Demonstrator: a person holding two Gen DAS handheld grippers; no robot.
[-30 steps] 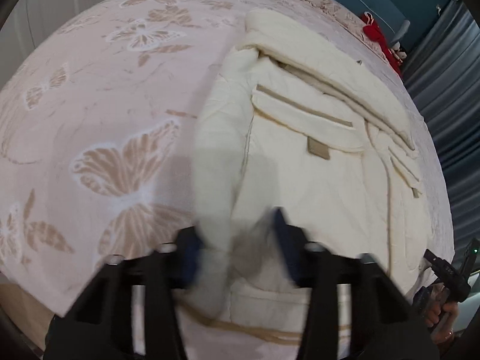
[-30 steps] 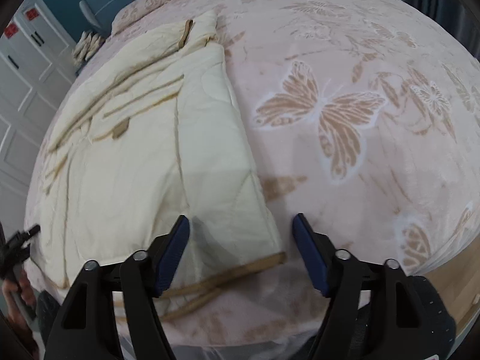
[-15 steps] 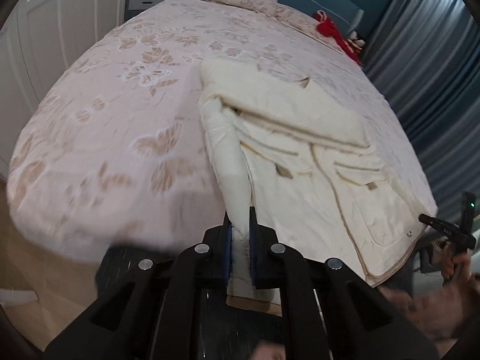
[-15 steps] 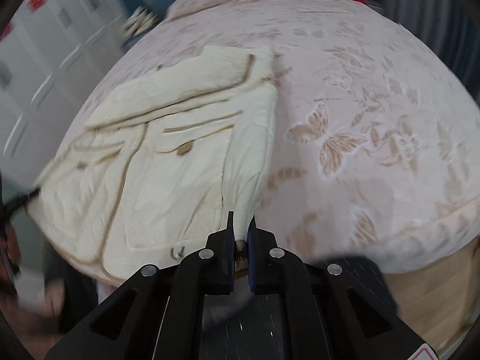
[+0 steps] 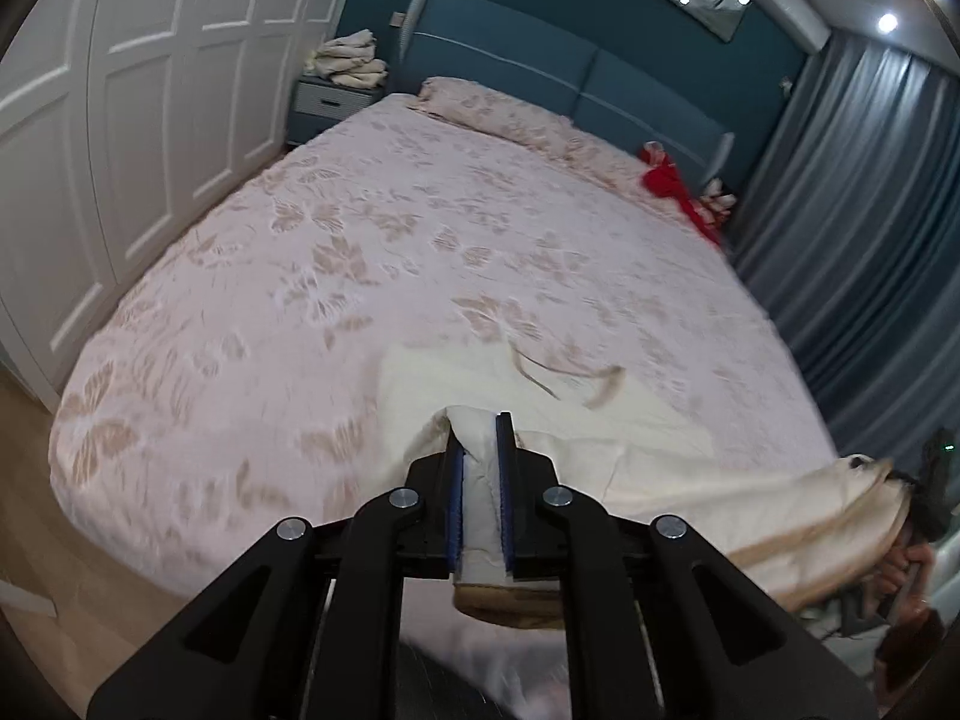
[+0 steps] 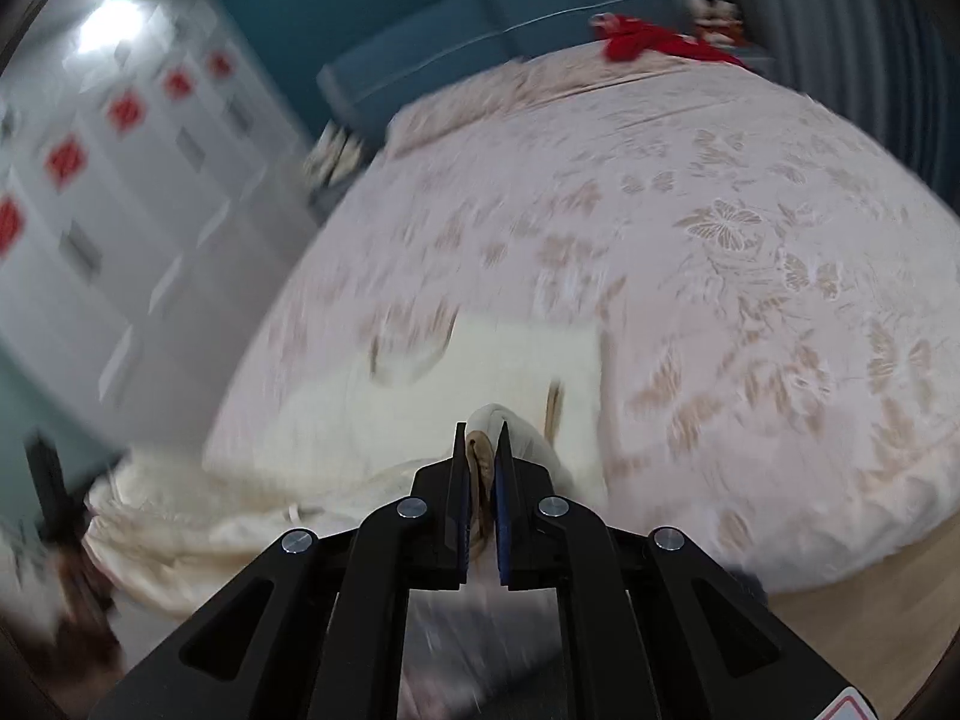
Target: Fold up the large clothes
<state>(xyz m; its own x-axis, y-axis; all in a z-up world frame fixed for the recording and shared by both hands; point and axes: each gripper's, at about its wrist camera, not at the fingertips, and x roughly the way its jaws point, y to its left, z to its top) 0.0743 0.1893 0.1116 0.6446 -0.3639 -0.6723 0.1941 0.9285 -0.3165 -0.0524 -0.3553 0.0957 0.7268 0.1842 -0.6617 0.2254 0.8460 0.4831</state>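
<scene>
Two grippers are recorded, each with jaws drawn nearly together and clamped on a bunched edge of the cream garment [image 5: 558, 456]: the left gripper [image 5: 478, 420] on a thick cream fold, the right gripper [image 6: 481, 429] on a tan-trimmed hem. Part of the garment is spread on the butterfly-patterned bedspread [image 5: 336, 276], the rest lifted off the near edge between the grippers.

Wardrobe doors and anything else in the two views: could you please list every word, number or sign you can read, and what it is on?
No text can be read in either view.
Red square signs on the white wardrobe doors: too blurred to read.
Red-edged sticker on the right hand-held gripper: cut off at the frame edge, unreadable.
</scene>
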